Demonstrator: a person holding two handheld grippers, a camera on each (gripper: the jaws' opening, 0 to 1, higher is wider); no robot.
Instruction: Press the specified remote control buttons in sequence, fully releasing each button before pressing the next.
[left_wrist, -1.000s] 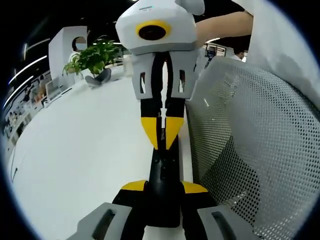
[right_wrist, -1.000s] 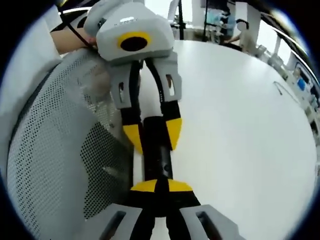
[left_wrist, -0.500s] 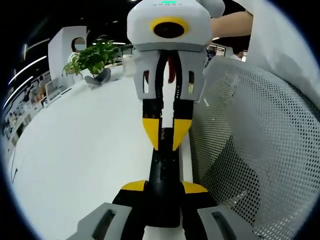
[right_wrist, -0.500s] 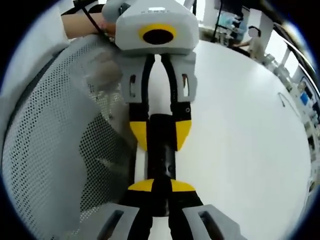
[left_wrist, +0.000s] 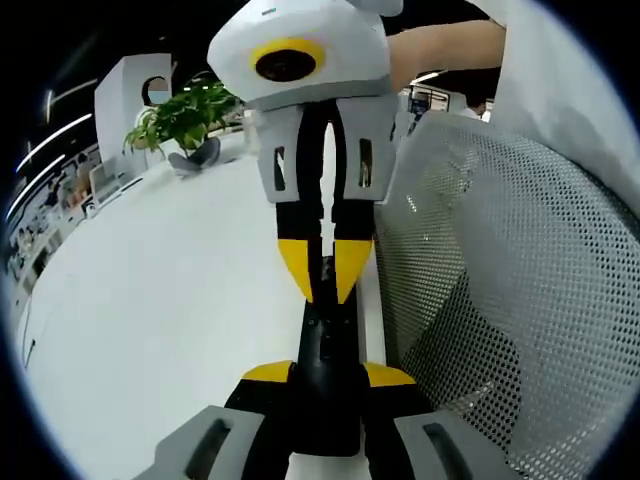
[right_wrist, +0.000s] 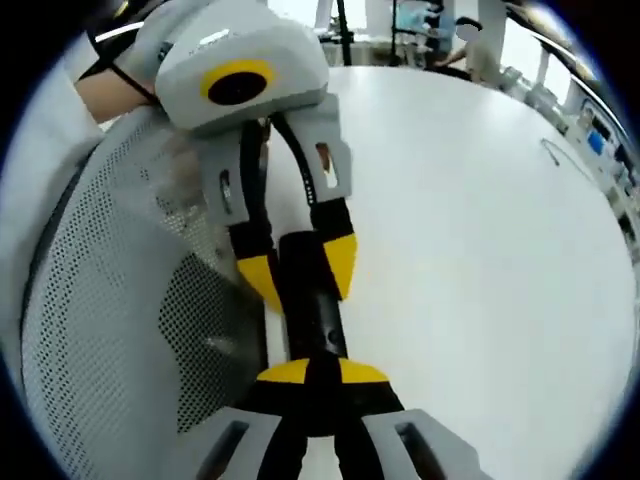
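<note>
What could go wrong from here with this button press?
1. The right gripper's shut fingers are wide against the slim remote, so they may hit a neighbouring button.
2. The left gripper clamps just one end of the remote; pressing further along could tilt or slip it.
3. The remote sits at the table edge beside a mesh chair; if it slips, it could fall out of the workspace.

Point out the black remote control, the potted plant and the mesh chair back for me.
remote control (left_wrist: 325, 345), left gripper view, on its black face between the two grippers.
potted plant (left_wrist: 185, 115), left gripper view, on its green leaves.
mesh chair back (left_wrist: 500, 290), left gripper view, on the perforated white mesh.
</note>
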